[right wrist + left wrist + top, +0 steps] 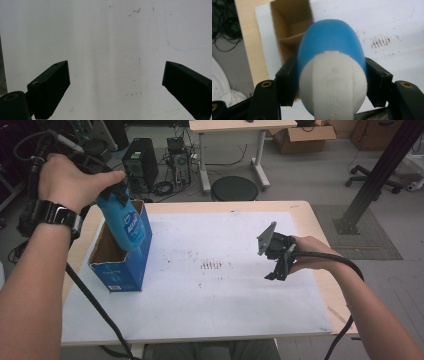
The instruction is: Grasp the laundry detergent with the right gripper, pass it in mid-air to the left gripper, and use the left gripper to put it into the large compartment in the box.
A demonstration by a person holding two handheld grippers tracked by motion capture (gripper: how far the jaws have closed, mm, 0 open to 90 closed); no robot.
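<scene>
Left tool point(120, 190): raised over the left part of the bench, jaws closed on the white-capped end of a blue plastic bottle with a white cap point(125, 222). In the left gripper view the two black pads press the bottle point(332, 75) on either side, at the line where blue body meets white cap. The bottle hangs downward from the tool, its lower end inside the open top of a blue cardboard box with a brown interior point(122, 255). The box stands directly beneath the tool, on the white sheet covering the light wooden bench point(300, 212). In the left gripper view the box point(289, 27) shows a cardboard divider inside; which compartment the bottle enters cannot be determined.

Centre: a cluster of small brown marks point(212, 266) on the white sheet point(225, 305), between the two tools and well apart from the box.

Right tool point(277, 270): held low over the right part of the sheet, pointing down toward it, well apart from the box and bottle. In the right gripper view its jaws stand wide apart with nothing between them; bare, lightly stained sheet point(112, 50) lies beyond. A black cable point(345, 265) trails from it along the forearm.
</scene>
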